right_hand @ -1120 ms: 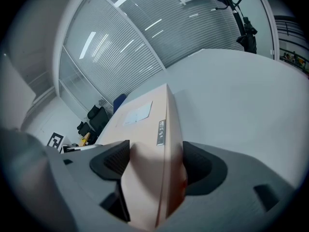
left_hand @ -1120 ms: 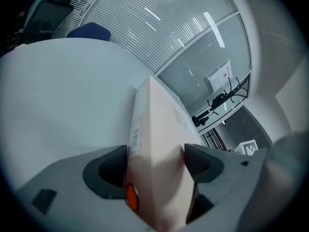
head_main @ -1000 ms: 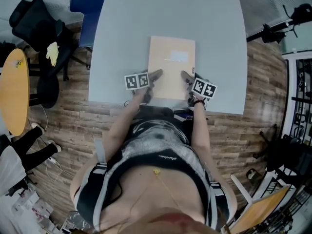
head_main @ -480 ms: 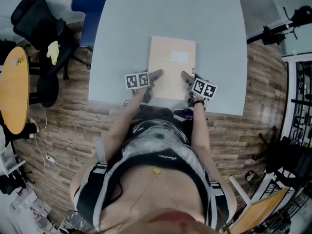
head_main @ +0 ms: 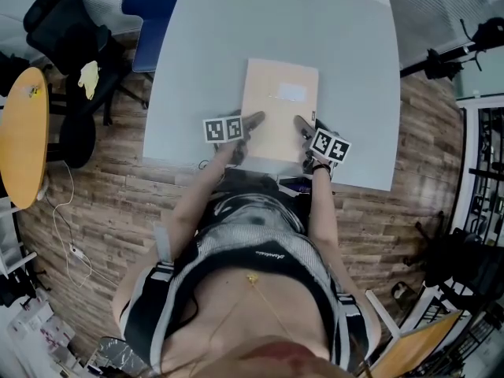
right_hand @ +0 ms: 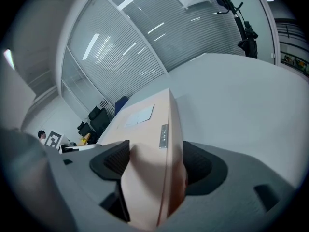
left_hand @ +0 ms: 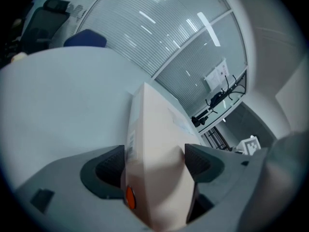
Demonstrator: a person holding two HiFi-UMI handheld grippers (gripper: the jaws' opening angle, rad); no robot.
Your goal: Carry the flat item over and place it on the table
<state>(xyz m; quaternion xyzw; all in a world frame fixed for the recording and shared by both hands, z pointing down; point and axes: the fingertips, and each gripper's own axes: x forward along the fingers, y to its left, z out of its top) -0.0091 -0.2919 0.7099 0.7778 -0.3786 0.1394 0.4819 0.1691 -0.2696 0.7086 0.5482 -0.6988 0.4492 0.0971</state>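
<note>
A flat tan cardboard box (head_main: pixel 279 109) with a white label lies over the pale grey table (head_main: pixel 205 61) near its front edge. My left gripper (head_main: pixel 253 122) is shut on the box's near left corner. In the left gripper view the flat box (left_hand: pixel 154 144) fills the gap between both jaws. My right gripper (head_main: pixel 302 124) is shut on the near right corner. The right gripper view shows the box's edge (right_hand: pixel 161 163) pinched between the dark pads. I cannot tell whether the box rests on the table or hovers just above it.
A blue chair (head_main: pixel 153 10) stands at the table's far left corner. Black office chairs (head_main: pixel 59 30) and a round wooden table (head_main: pixel 22 136) are at the left. A black stand (head_main: pixel 445 57) and a rack (head_main: pixel 484 179) sit at the right. Wooden floor surrounds the table.
Both grippers and the box have stayed put. A person at the left edge of the head view has walked out of sight.
</note>
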